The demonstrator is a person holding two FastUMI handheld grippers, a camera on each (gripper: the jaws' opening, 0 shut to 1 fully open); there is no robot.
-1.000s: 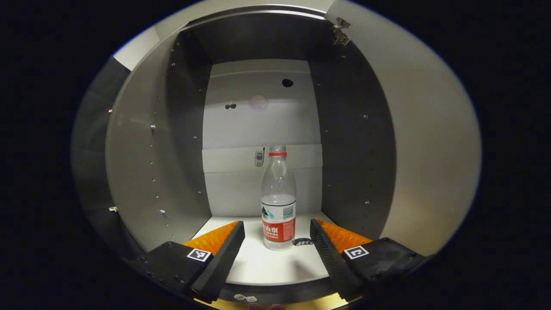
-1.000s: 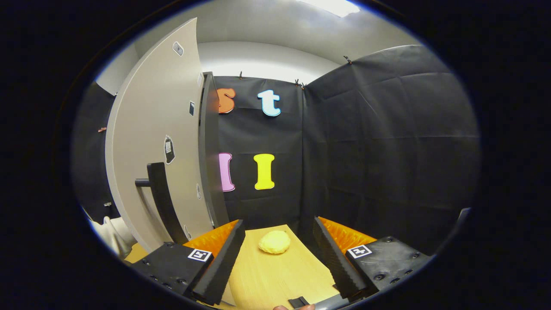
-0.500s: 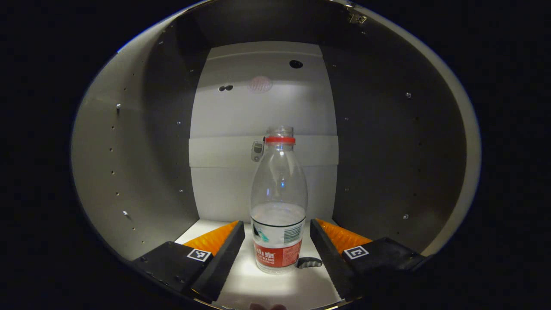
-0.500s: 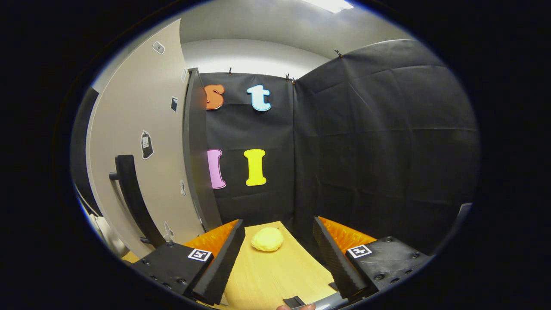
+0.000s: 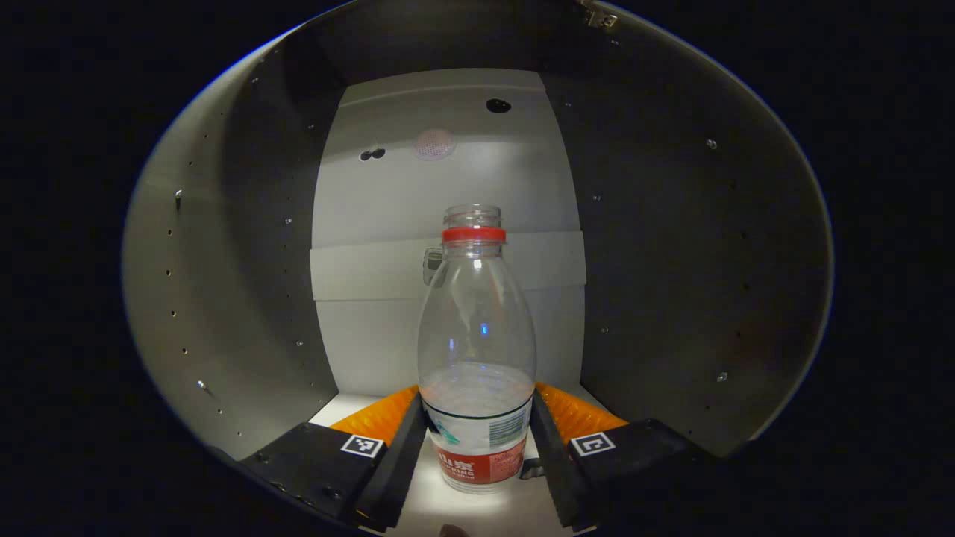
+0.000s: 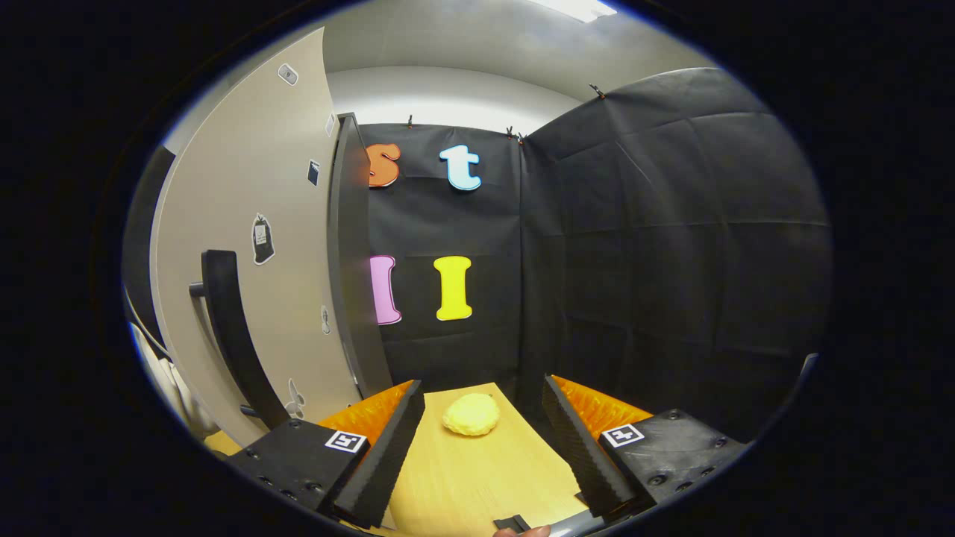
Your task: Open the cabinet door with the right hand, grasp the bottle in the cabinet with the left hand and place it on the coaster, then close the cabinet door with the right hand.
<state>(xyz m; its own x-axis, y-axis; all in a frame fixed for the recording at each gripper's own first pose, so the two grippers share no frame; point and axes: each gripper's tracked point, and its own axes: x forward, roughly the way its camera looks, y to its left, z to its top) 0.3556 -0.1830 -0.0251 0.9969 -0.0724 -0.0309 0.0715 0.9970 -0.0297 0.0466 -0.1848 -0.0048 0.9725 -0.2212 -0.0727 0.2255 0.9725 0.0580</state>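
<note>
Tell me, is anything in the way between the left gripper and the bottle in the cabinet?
Nothing visible is. In the left gripper view the bottle stands upright right between the left gripper's two fingers, which sit close against its label on both sides. A small dark thing lies on the shelf beside its base, not in between.

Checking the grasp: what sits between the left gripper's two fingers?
The bottle, standing upright in the cabinet; in the left gripper view both fingers press its labelled lower body.

Dim, shadowy cabinet interior [image 5: 224,261] with lit back panel; bright ceiling light [image 6: 574,7]; fisheye-curved edges.
</note>
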